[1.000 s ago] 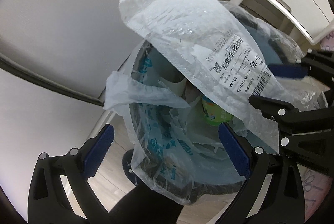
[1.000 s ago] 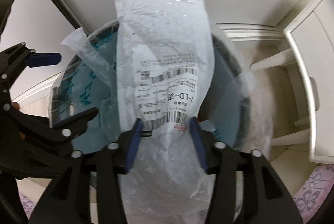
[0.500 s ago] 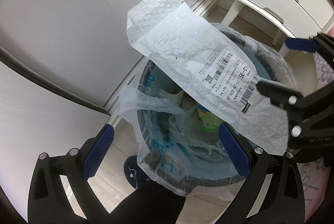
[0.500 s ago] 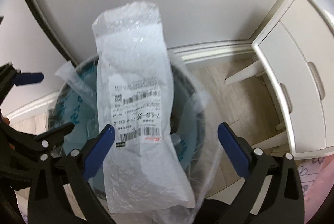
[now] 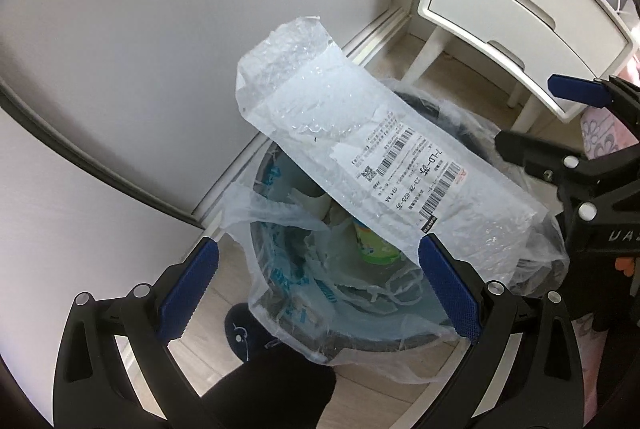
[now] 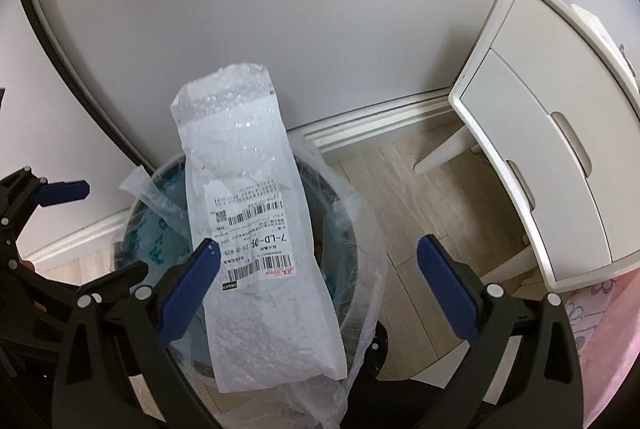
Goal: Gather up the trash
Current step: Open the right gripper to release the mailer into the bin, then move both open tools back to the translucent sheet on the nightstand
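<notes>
**Mailer bag lying across bin, both claws open**

Left claw (image 5: 318, 293): jaws spread wide, nothing between the blue pads (image 5: 188, 291). It hangs above the near edge of the bin (image 5: 360, 343), camera looking down into it.

Bin: round, dark rim, lined with a thin clear plastic liner (image 5: 276, 309) with blue print; the liner drapes loosely over the rim. The bin stands on the wood floor (image 6: 404, 185), close to the white wall (image 6: 280, 9) and its baseboard. Inside, under the bag: a green cup (image 5: 374, 249) and crumpled white scraps. Cannot tell what else lies deeper.

Mailer bag (image 5: 360, 153): long clear bubble-wrap bag with a white shipping label (image 5: 404, 169) carrying barcodes. It lies tilted across the bin opening, one end sticking up above the far rim toward the wall, the other end reaching over the near rim. Neither claw touches it.

Right claw (image 6: 318, 293): jaws likewise wide apart, empty. In its own view the bag's lower half sits between and below the pads, nearer the left pad, not clamped.

Right of the bin: a white nightstand (image 6: 560, 169) with two drawers, on slim legs. At far right, a pink flowered fabric (image 6: 600, 329).
</notes>
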